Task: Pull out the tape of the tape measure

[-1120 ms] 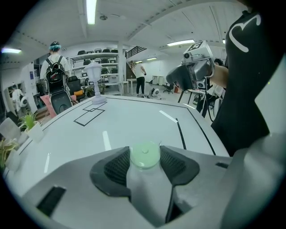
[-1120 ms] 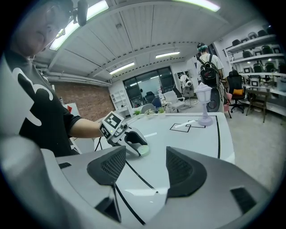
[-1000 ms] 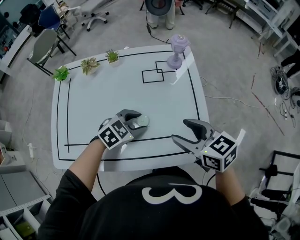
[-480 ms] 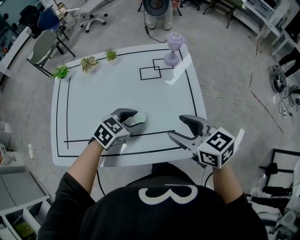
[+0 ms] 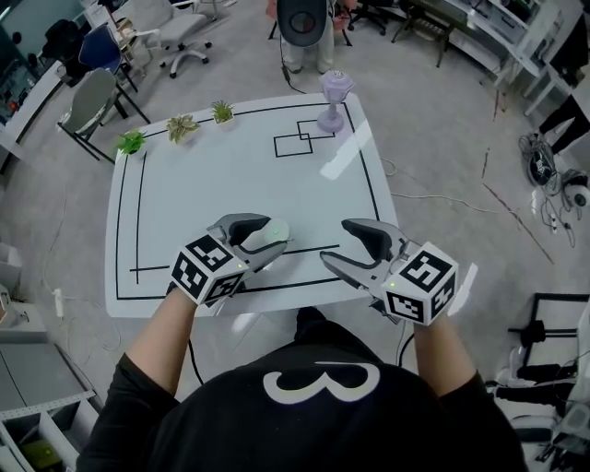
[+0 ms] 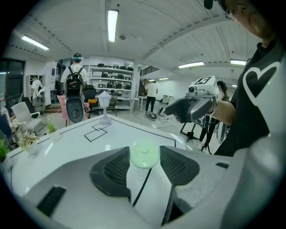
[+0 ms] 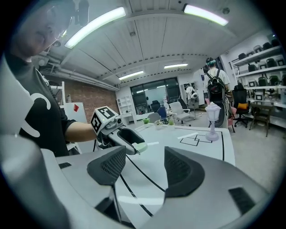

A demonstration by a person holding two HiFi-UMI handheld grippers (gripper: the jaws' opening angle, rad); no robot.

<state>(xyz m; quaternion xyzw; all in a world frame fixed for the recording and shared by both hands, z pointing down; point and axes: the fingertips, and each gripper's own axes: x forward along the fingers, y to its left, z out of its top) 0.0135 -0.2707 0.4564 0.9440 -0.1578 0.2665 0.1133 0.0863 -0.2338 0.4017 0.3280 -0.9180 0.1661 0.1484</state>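
My left tool (image 5: 264, 243) grips the pale green tape measure (image 6: 144, 155) clear of the surface (image 5: 212, 175), so the right tool (image 5: 343, 241), open and empty, can catch its tape.

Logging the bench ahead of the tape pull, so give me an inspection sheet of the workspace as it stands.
Surface: white table with black marked lines.
Job's things: pale green tape measure, no tape seen drawn out.
Clutter: three small potted plants and a purple lamp ornament along the far edge.
Grippers: left gripper jaws closed on the tape measure; right gripper jaws apart, nothing between them.
Cables: cables on the floor at right.
Surroundings: office chairs; a person standing beyond the table.
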